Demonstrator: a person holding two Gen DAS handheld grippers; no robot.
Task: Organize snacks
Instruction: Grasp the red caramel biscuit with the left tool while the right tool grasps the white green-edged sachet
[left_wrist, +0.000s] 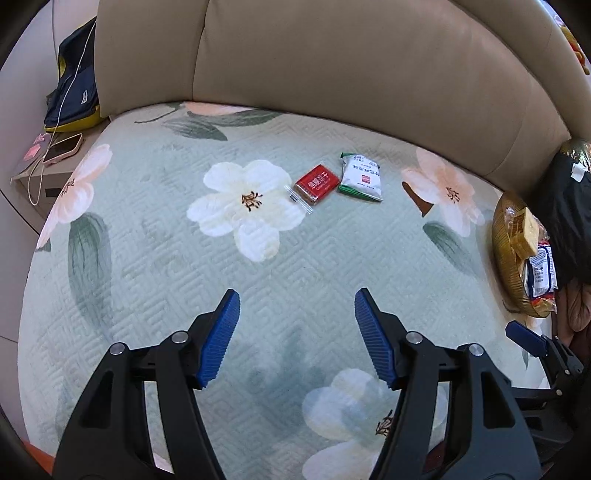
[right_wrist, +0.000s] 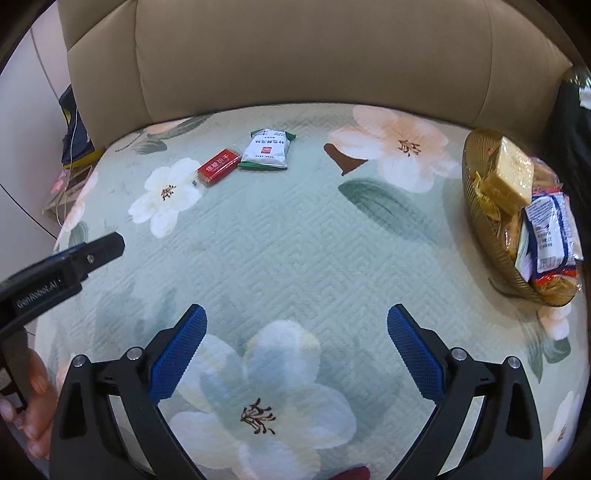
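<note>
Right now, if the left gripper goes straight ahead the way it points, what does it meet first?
Probably the flowered quilt itself; the left gripper is open, and the red snack packet lies further along, slightly right.

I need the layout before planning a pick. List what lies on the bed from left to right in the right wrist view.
Left gripper → red packet → white-green packet → gold bowl, with a tan block and a blue-white packet in it.

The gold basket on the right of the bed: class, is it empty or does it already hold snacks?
It holds snacks. The gold basket contains a tan wrapped block and a blue-and-white packet, piled above its rim.
</note>
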